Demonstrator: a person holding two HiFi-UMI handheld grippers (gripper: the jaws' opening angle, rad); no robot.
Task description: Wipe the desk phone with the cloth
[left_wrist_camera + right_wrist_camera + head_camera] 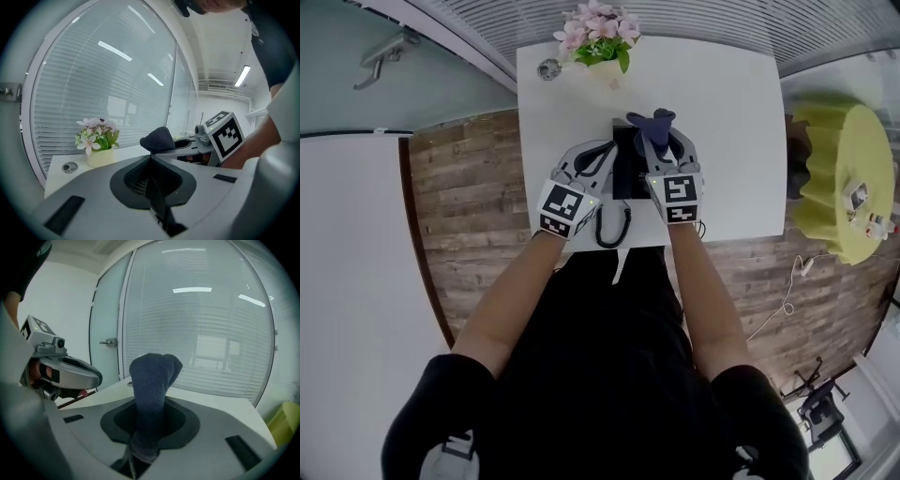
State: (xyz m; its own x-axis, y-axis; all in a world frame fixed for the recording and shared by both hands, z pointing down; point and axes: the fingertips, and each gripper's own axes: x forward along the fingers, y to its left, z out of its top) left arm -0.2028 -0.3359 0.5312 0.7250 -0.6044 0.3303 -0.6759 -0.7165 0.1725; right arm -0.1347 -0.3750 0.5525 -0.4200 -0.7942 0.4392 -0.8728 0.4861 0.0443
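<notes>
The black desk phone [624, 178] sits on the white table [731, 122], its coiled cord [613, 226] hanging at the near edge. My right gripper [660, 134] is over the phone's far right side, shut on a dark blue cloth [654, 121] that sticks up out of the jaws [152, 376]. My left gripper [603, 153] is over the phone's left side, its jaws pressed together with nothing between them [151, 158]. The same cloth [159, 138] shows just beyond the left gripper's tips. Both gripper views look over the phone, so it is hidden in them.
A pot of pink flowers [600, 39] stands at the table's far edge, with a small round metal object [548, 68] to its left. A yellow-green round stool [848, 178] is on the wooden floor to the right. Glass walls with blinds [211, 333] are behind the table.
</notes>
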